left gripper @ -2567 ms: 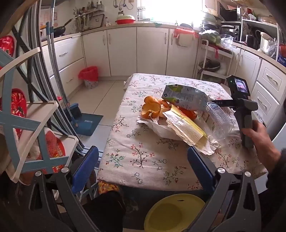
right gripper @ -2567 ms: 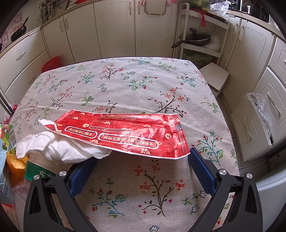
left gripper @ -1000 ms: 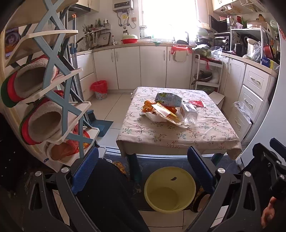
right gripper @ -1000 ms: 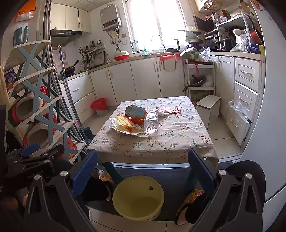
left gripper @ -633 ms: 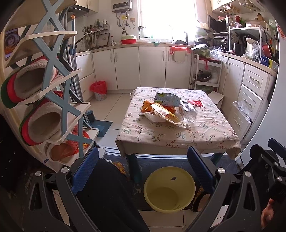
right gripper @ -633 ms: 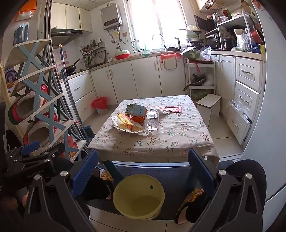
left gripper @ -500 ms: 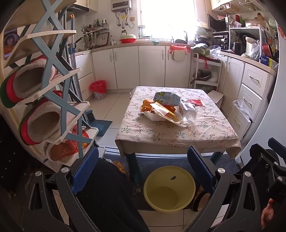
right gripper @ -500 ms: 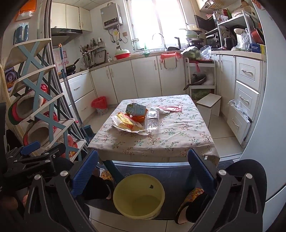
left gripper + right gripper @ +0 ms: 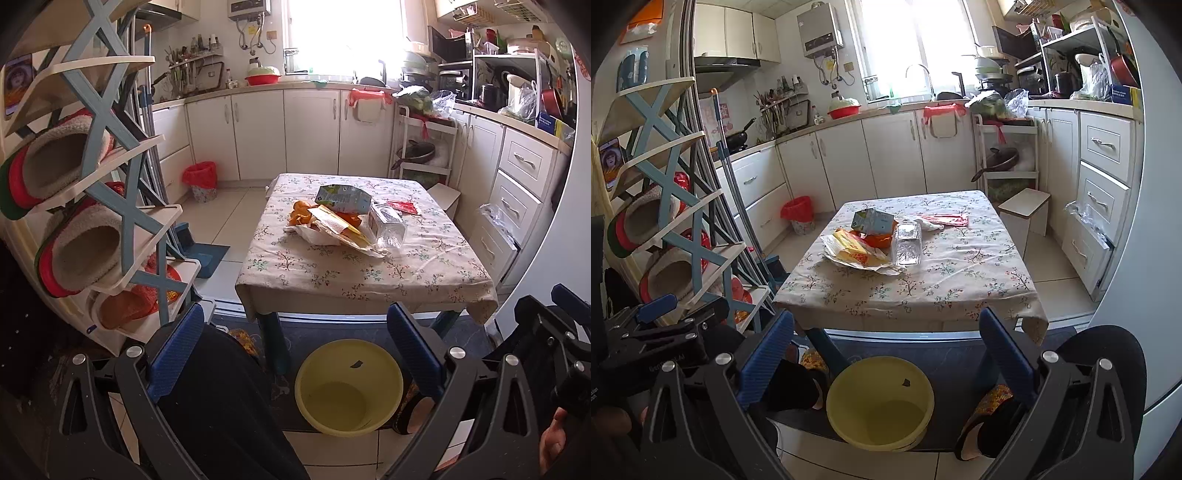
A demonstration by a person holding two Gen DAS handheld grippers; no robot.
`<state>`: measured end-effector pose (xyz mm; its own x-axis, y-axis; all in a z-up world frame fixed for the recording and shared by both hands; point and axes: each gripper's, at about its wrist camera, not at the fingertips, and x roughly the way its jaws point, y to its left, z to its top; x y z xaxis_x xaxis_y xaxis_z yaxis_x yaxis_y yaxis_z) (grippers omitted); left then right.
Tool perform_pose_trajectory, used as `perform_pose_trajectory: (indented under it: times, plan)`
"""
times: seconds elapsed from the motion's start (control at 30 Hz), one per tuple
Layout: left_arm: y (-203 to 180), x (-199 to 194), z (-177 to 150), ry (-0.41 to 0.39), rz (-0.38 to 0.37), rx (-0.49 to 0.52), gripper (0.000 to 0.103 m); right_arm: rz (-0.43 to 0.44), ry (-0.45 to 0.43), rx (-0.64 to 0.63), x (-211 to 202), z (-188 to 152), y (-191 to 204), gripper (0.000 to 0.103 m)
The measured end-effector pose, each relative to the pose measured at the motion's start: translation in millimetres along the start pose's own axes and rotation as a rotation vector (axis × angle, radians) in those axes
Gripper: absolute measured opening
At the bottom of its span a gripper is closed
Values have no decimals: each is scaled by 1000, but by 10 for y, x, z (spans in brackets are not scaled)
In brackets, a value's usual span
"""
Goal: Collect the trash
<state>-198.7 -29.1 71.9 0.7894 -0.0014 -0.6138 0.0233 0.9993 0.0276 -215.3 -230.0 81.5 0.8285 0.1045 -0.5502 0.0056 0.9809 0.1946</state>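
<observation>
Both tools now sit well back from the worktop (image 9: 365, 280), low & near the floor; 2.6 s ago the left one was close over the flowered cloth and the right one had its fingers just short of the red foil wrapper (image 9: 945, 219). Since 0.5 s ago, hardly any change.

Left tool (image 9: 295, 350): blue-padded fingers spread wide, nothing between them. Right tool (image 9: 882, 350): same, wide apart & empty.

Trash lies untouched on the worktop, middle-left: teal-and-white crushed carton (image 9: 343, 199) on top of orange peels (image 9: 301, 218), yellow printed paper bag (image 9: 336, 227) w/ white crumpled tissue (image 9: 314, 236) under it, clear plastic bottle (image 9: 388, 225) just right of the pile. Red wrapper sits far-right of the pile, apart from the bottle.

Round yellow plastic bin (image 9: 349, 386) stands on the floor at the near edge of the worktop, between each tool's fingers in both views; small dark scrap on its inner wall. Blue-and-cream shoe rack (image 9: 99, 192) w/ slippers at left. Small red-lined waste basket (image 9: 199, 181) far left by the cabinets.
</observation>
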Motion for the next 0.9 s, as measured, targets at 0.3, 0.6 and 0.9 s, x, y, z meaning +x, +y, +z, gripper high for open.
perform_pose_trajectory:
  times: [0.3, 0.6, 0.9]
  plan:
    - [5, 22, -5, 4, -5, -3, 95, 3, 11, 2, 20, 1, 4, 96]
    - [4, 56, -4, 9, -11, -6, 95, 2, 25, 1, 81, 6, 19, 96]
    - [29, 168, 16, 29, -30, -27, 95, -5, 31, 6, 156, 46, -21, 96]
